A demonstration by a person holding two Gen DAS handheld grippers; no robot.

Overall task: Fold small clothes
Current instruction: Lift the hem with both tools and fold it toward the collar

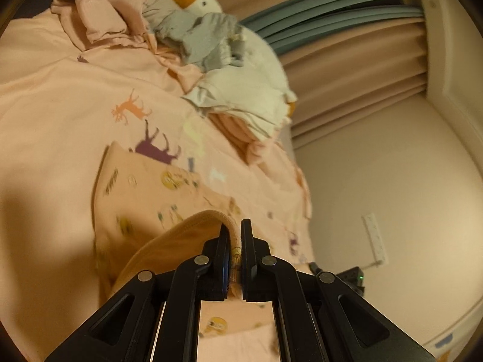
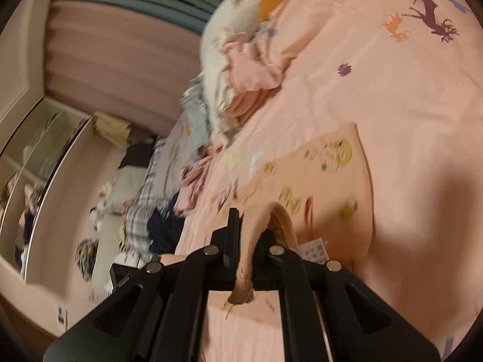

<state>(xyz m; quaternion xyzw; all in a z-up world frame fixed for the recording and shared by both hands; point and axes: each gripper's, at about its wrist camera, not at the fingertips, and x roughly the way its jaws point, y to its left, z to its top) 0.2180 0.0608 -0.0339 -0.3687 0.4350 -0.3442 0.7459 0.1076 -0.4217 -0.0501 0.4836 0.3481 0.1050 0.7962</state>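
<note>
A small peach garment [image 1: 145, 199] printed with yellow round figures lies on the pink bedspread [image 1: 45, 96]. My left gripper [image 1: 235, 232] is shut on its ribbed edge, which loops up between the black fingers. In the right wrist view the same garment [image 2: 338, 175] spreads ahead, and my right gripper [image 2: 252, 226] is shut on another stretch of its thick ribbed hem, with a white label [image 2: 315, 250] hanging just beside it. Both views are blurred by motion.
A white goose plush [image 1: 241, 60] lies at the bed's far side under grey [image 1: 205, 36], pink [image 1: 96, 15] and cream clothes. More crumpled clothes [image 2: 235, 78] and a plaid cloth [image 2: 145, 199] sit along the bed's edge. Curtains [image 1: 347, 60], a wall [image 1: 392, 181] and a mirrored wardrobe [image 2: 36, 163] surround the bed.
</note>
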